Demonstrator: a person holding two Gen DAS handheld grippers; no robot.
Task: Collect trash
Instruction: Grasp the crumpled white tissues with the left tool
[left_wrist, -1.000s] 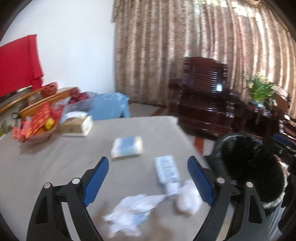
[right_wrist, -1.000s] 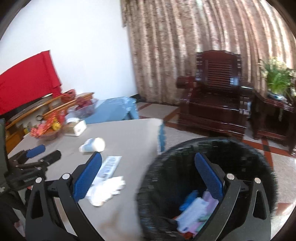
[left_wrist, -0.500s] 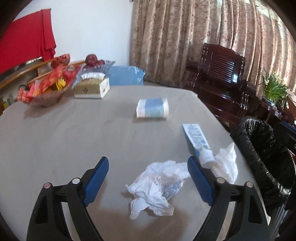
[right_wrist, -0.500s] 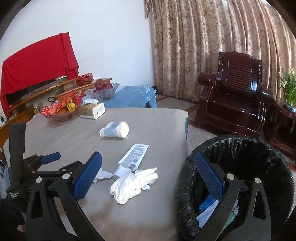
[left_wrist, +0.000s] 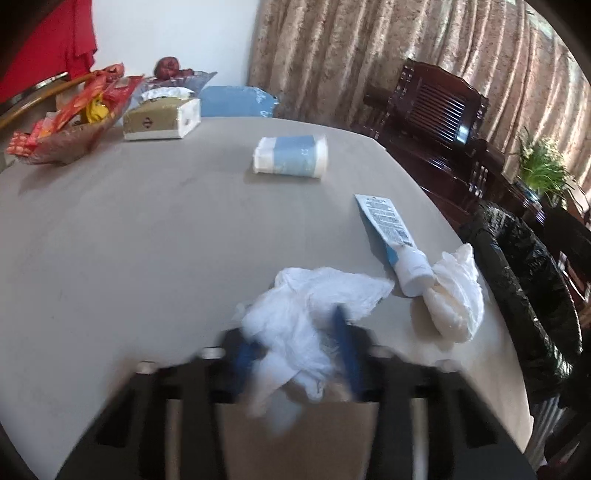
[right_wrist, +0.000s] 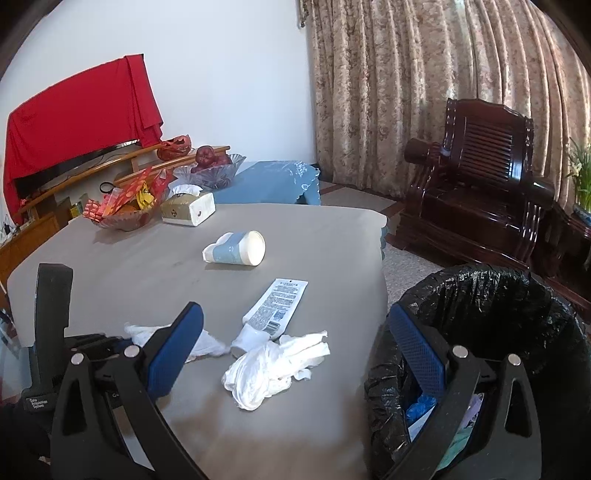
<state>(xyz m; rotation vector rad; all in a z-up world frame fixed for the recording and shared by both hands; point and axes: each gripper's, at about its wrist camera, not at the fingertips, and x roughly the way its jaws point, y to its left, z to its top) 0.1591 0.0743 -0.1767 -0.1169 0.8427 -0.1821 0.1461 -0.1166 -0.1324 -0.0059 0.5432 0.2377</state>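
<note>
The crumpled tissue (left_wrist: 310, 325) is bunching between the closing left tongs (left_wrist: 295, 354), possibly slipping free; right tongs (right_wrist: 295, 354) gaping.

light: bright daylight through curtains (right_wrist: 424, 92) | blur: left-view foreground smeared | edges: fisheye-bent, dark corners
</note>
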